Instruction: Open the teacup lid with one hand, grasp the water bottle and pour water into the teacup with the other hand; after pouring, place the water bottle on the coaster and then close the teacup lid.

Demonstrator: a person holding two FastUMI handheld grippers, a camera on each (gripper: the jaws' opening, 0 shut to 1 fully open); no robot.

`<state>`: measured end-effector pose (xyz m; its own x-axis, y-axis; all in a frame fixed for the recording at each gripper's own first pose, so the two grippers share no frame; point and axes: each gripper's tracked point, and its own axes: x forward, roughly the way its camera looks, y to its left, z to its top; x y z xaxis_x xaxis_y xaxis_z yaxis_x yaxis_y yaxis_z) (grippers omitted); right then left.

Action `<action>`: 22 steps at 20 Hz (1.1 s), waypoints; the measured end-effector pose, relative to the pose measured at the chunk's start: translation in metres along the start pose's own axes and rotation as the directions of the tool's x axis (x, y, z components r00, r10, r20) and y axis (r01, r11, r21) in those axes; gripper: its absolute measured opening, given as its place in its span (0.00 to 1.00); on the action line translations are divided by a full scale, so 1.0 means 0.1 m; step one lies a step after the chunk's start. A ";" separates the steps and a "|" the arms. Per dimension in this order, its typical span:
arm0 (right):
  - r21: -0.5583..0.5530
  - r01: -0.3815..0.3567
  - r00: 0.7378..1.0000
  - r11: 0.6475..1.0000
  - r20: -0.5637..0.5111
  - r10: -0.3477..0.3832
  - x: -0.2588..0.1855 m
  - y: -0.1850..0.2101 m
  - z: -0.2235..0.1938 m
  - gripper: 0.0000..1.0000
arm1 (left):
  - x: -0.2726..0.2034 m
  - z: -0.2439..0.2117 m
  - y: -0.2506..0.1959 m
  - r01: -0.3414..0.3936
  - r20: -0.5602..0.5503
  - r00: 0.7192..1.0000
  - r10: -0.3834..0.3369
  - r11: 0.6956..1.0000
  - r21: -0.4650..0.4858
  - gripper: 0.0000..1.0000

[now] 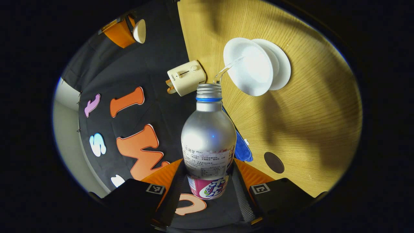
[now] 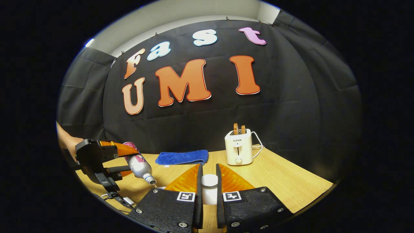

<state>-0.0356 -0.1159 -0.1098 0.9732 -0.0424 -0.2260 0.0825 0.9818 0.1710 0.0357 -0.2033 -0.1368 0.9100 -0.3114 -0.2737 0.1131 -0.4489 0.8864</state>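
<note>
A thin stream runs from the tilted silver water bottle (image 1: pixel 208 136) into the white teacup (image 1: pixel 249 71) on the wooden table (image 1: pixel 307 129). The left gripper (image 1: pixel 208 191) clamps the bottle's labelled base between ribbed orange fingers (image 1: pixel 249 174). The right gripper (image 2: pixel 209 184) pinches the white lid (image 2: pixel 209 181), near a toaster (image 2: pixel 238 147) and blue cloth (image 2: pixel 182 157).

A wooden table (image 2: pixel 278 181) carries a blue cloth (image 2: pixel 182 157), toaster (image 2: pixel 238 147) and coaster (image 1: pixel 274 162).

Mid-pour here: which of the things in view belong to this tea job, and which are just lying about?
In the job: water bottle, teacup, teacup lid, coaster.
Lying about: toaster, blue cloth.
</note>
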 end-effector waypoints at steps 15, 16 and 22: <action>-0.006 -0.007 1.000 1.000 0.001 0.007 0.00 0.04 -0.04 0.17 | 0.06 0.06 -0.04 0.030 0.000 1.000 -0.030 0.996 0.088 0.80; -0.006 -0.010 1.000 1.000 -0.001 0.010 0.01 0.05 -0.04 0.17 | 0.05 0.04 -0.04 0.032 -0.003 0.999 -0.032 0.995 0.093 0.80; -0.009 -0.016 1.000 1.000 0.000 0.016 -0.01 0.08 -0.05 0.17 | 0.06 0.03 0.02 0.032 -0.009 0.999 -0.031 0.992 0.121 0.80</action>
<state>-0.0369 -0.1069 -0.1132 0.9743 -0.0268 -0.2235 0.0652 0.9839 0.1663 0.0398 -0.2086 -0.1379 0.9096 -0.2896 -0.2979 0.0930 -0.5570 0.8253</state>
